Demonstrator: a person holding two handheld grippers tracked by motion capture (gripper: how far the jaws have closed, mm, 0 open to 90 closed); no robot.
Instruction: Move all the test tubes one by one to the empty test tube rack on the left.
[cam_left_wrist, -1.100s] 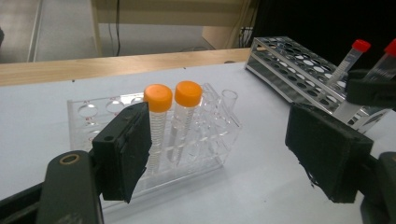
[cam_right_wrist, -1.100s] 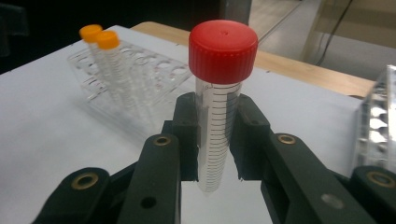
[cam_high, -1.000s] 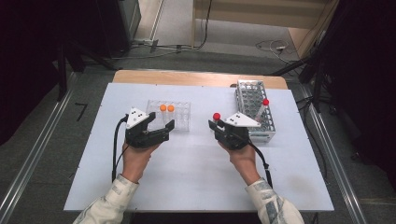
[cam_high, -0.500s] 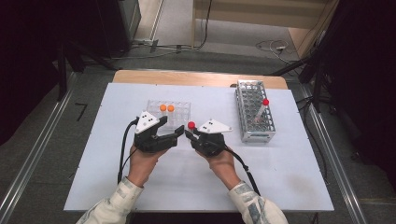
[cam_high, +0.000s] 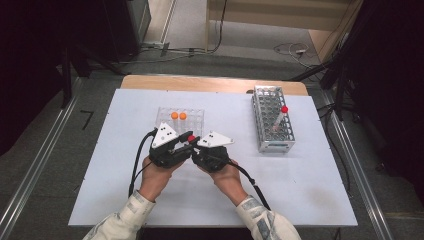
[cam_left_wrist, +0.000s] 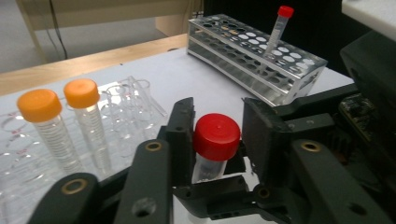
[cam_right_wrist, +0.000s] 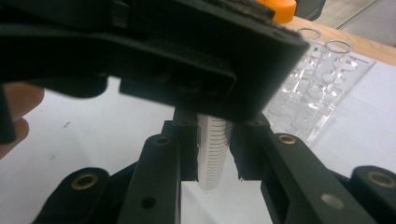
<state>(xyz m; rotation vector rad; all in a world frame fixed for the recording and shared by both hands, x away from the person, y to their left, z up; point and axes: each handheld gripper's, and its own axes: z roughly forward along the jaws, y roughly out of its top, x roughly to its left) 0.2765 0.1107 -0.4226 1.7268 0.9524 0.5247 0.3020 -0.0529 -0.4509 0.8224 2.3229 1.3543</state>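
Midway over the white counter (cam_high: 300, 195), a red-capped graduated tube (cam_left_wrist: 215, 140) sits between two hand-held tools, its body clamped by the right tongs (cam_right_wrist: 214, 154) in the right gripper view. The left tongs (cam_left_wrist: 217, 135) have just been closing around the red cap; in the left gripper view the left pad appears to touch the cap while a sliver of daylight remains at the right pad, so that grip looks not quite seated.

Judging by the scene, this is the handover or cap-twisting stage of moving tubes from one rack to the other. Behind the tools, the clear plastic rack (cam_high: 197, 117) already carries two orange-capped tubes (cam_high: 178, 116) standing side by side, with its remaining wells empty. Well apart at the right of the counter, the metal wire rack (cam_high: 260, 107) holds one more red-capped tube (cam_high: 281, 117), leaning in its hole.

What seems left: settle the grip on the cap, finish with this tube and seat it in a rack, then deal with the tube in the wire rack. Both of the person's hands are close together near the counter's middle.
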